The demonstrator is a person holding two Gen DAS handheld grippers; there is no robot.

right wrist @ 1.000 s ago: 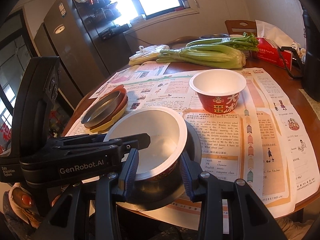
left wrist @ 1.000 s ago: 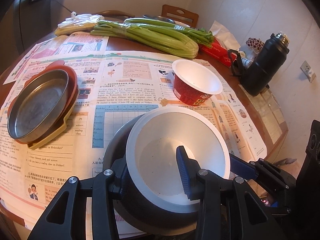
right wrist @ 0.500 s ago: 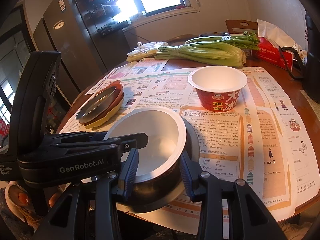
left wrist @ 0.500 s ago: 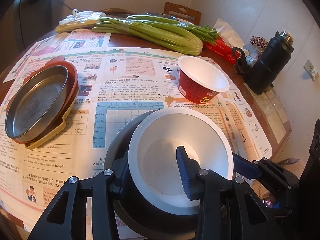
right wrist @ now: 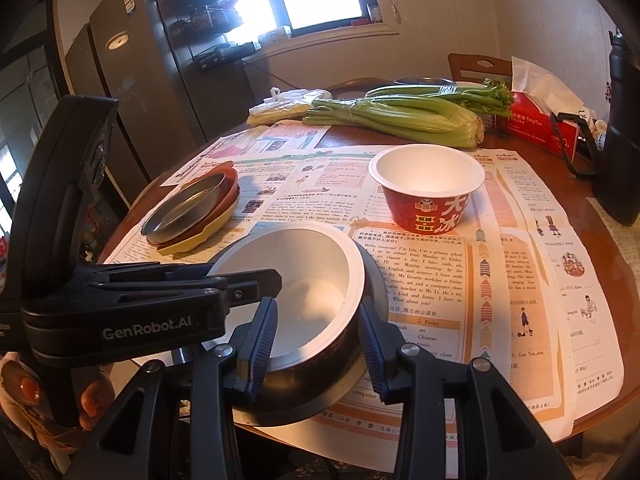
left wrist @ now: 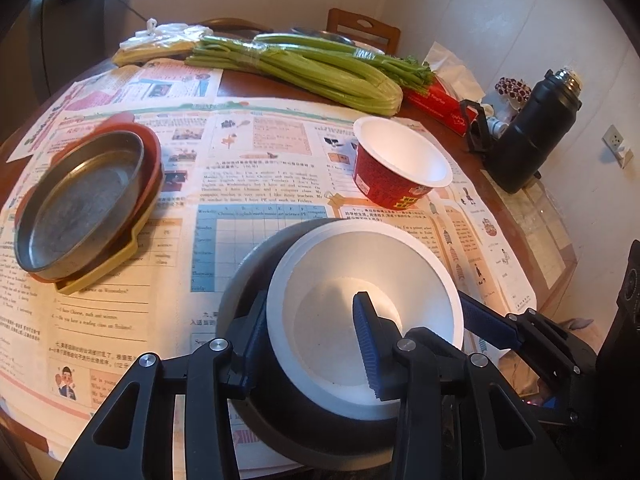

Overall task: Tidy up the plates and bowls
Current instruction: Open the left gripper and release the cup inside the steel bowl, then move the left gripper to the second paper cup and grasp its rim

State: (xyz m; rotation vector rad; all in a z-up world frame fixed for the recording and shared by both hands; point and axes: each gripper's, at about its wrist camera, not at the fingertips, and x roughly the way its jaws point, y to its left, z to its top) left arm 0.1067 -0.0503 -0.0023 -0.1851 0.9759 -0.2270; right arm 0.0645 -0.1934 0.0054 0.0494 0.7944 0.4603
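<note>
2 paper bowls on surface [left wrist: 248,80], 1 white-lined bowl [left wrist: 360,304] nested in metal bowl [left wrist: 240,292] at near edge, L gripper [left wrist: 308,340] & R gripper [right wrist: 316,340] each clamped on white-lined bowl rim, 1 red bowl [left wrist: 400,168] apart behind, 3 plates [left wrist: 80,204] stacked left, 2 celery bunches [left wrist: 304,68] at back.

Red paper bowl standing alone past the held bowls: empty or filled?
Empty. The red paper bowl stands upright, and its white inside shows bare to the bottom in both views.

Bare newspaper [left wrist: 248,184] lies open at my twelve o'clock. The plate stack [left wrist: 80,204] blocks ten, the red bowl [left wrist: 400,164] one.
</note>
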